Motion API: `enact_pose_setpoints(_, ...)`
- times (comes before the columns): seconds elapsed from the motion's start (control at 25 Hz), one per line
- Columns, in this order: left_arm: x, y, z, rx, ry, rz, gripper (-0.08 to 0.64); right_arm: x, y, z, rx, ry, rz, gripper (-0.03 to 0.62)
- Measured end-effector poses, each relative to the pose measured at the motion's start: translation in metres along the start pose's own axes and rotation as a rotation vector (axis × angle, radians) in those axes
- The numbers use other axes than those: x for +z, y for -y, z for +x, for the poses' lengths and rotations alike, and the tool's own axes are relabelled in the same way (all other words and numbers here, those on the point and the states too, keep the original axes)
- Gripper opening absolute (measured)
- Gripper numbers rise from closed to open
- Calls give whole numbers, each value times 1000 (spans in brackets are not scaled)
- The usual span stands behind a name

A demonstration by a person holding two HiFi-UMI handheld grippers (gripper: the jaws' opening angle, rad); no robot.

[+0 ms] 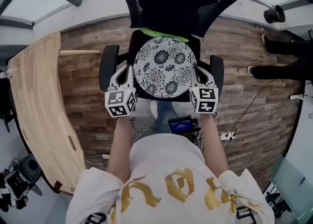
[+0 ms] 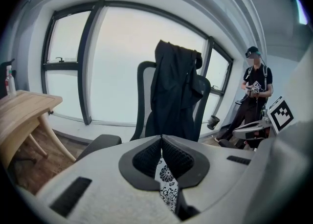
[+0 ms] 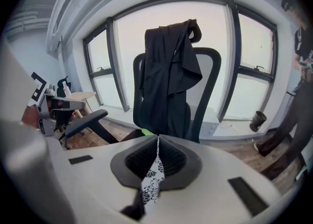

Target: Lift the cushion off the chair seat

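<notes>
- Cushion (image 1: 164, 66), a round disc in a black-and-white flower print, lies straight ahead of the person over the chair seat (image 1: 143, 42). It sits between the two armrests (image 1: 108, 64) and spans the whole gap between the claws.
- Left claw (image 1: 130, 71) sits on the disc's left edge and right claw (image 1: 195, 74) on its right edge. The line joining the two grips runs side to side across the widest part, so neither hand is nearer than the other.
- Left gripper view shows the ribbed pads (image 2: 146, 158) pressed together on a pinch of flowered fabric that hangs out below them. Right gripper view shows the same thing, so both claws are clamped narrow on the cushion's rim.
- Both claws point forward and slant downward toward the backrest. Their marker cubes (image 1: 121, 103) sit nearest the person, and the forearms run roughly parallel.
- From above I cannot tell whether the disc rests on the seat or hangs just clear of it. A green strip (image 1: 164, 34) peeks out beyond its far rim.
- My judgement is that the lift calls for an even, straight rise with both hands kept level. If one side leads, the disc would tip about the line between the grips, and its far edge is close to the dark jacket (image 3: 166, 71) draped over the backrest.
</notes>
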State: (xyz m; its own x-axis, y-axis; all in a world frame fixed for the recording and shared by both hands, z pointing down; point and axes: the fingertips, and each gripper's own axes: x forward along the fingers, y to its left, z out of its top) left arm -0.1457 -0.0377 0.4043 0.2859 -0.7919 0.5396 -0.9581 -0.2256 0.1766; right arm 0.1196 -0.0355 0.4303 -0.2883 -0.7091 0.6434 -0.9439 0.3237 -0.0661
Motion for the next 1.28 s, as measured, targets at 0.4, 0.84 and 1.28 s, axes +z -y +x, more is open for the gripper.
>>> enact_pose_setpoints(0.4,-58,-14,29,27,-135,-41,12,-37,9,35,-4,-98,12,14)
enact_pose_setpoints(0.84,-124,-27,60,50,-271,-86,12,-77,20,74,-10,-195,32,14)
enact_pose_setpoints(1.28,-187,-44,89,95,-399,-103,14,-117,39,115,-45,-259,64,21)
